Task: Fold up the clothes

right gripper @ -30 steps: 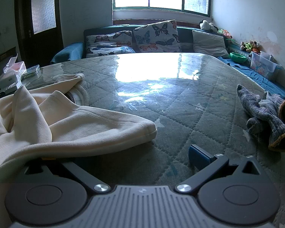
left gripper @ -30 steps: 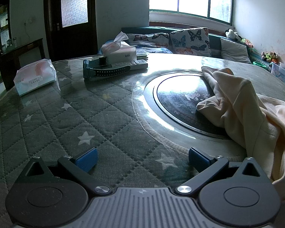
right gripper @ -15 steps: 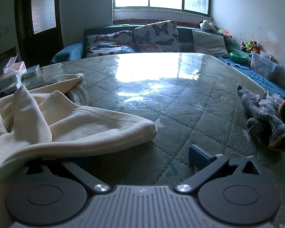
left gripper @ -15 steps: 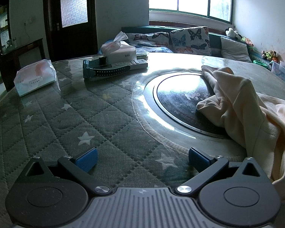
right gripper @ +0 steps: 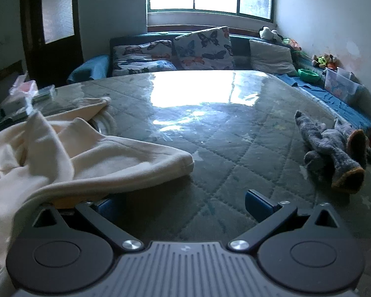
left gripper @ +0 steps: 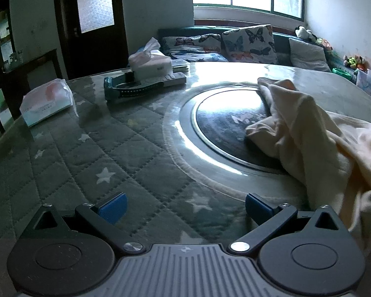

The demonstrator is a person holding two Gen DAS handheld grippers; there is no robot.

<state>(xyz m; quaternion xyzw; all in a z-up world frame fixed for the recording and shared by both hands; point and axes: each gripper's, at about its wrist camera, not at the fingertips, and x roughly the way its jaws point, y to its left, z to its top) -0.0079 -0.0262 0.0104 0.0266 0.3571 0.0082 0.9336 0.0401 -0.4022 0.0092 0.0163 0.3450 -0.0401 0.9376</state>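
A cream garment [left gripper: 316,138] lies crumpled on the quilted table, partly over the round glass turntable [left gripper: 225,128]. It also shows in the right wrist view [right gripper: 81,158], with one sleeve stretched right. My left gripper [left gripper: 184,206] is open and empty, low over the table, left of the garment. My right gripper [right gripper: 183,206] is open; the garment's edge drapes over its left finger [right gripper: 106,206], its right finger is free.
A tissue box [left gripper: 149,63], a remote and a teal-black tool [left gripper: 136,87] lie at the back left, a tissue pack [left gripper: 47,101] at the left. Grey knitted gloves [right gripper: 334,151] lie at the right. A sofa with cushions [right gripper: 202,47] stands behind the table.
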